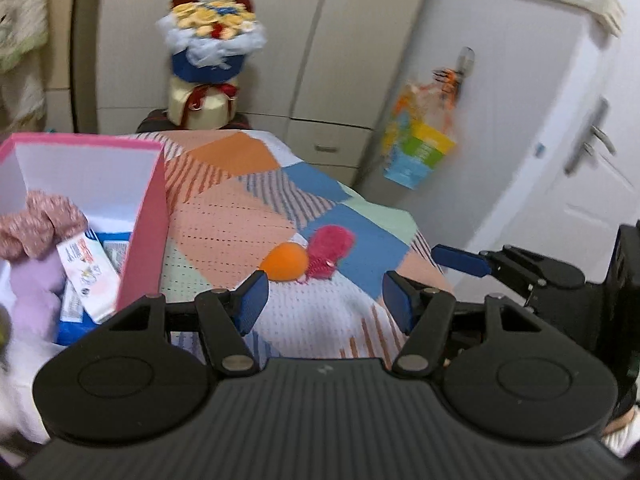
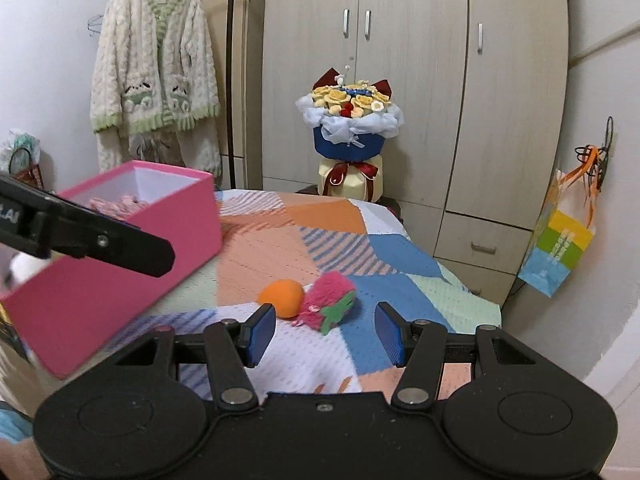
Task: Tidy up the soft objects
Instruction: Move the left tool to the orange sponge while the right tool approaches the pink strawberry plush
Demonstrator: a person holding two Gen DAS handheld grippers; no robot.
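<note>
Both grippers (image 1: 324, 300) (image 2: 326, 334) hanging apart, empty. Lining up on orange ball (image 2: 281, 297), keeping off pink plush strawberry (image 2: 330, 306), then heading for pink box (image 2: 132, 256).

A pink open-topped cardboard box (image 2: 132, 248) stands on the left of the patchwork-covered bed (image 2: 328, 220). Inside it lie a crumpled pink knitted cloth (image 1: 40, 220), a lilac plush piece (image 1: 36, 288) and paper packets (image 1: 90, 276). Right of the box, an orange soft ball (image 2: 281, 297) touches a fuzzy pink strawberry toy (image 2: 330, 300). Behind the bed stands a wrapped bouquet (image 2: 350, 128), before a pale wooden wardrobe (image 2: 440, 100).
</note>
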